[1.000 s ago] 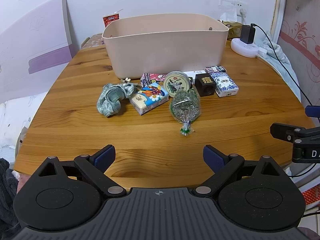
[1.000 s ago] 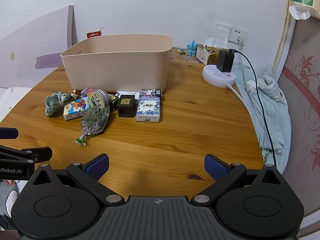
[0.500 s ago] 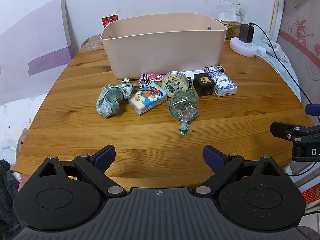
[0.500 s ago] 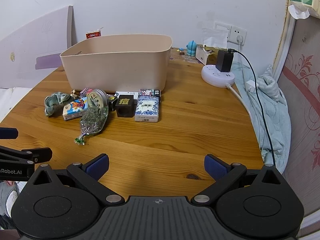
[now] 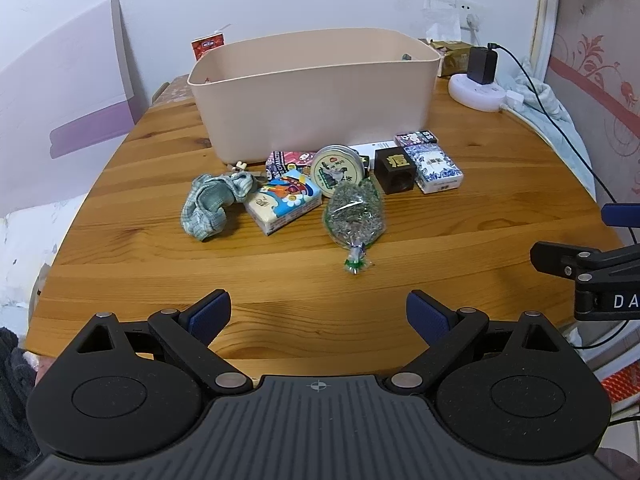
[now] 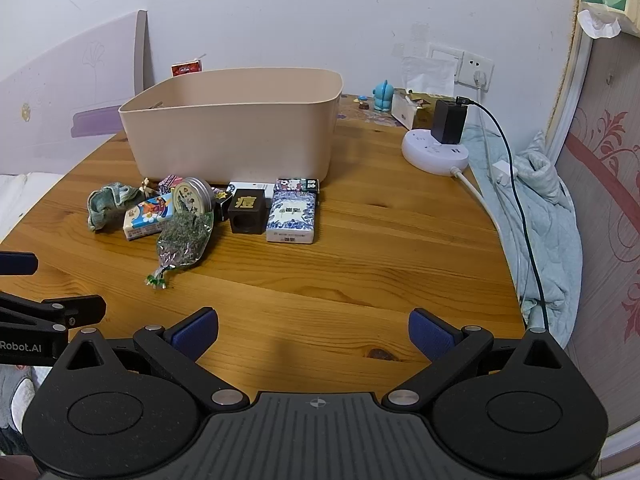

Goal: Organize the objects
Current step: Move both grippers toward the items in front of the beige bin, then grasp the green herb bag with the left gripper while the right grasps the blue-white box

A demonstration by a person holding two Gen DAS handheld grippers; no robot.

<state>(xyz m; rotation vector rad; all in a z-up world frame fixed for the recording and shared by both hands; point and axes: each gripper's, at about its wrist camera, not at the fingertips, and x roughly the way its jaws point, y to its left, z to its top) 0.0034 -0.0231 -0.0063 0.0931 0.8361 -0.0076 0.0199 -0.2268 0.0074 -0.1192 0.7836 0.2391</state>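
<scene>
Both the left tongs [image 5: 319, 312] and the right tongs [image 6: 314, 330] are spread wide and hold nothing, hovering over the near edge of the wooden tabletop [image 5: 460, 232]. A beige bin [image 5: 312, 92] stands farther back. In front of it lies a cluster: sock [image 5: 212, 204], tissue pack [image 5: 282, 202], tin [image 5: 336, 168], herb bag [image 5: 354, 216], black box [image 5: 394, 164], blue-white pack [image 5: 436, 168].

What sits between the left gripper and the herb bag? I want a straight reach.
Nothing visible. The left gripper is open above bare table, and the herb bag is the nearest item, ahead of the tissue pack and black cube.
</scene>
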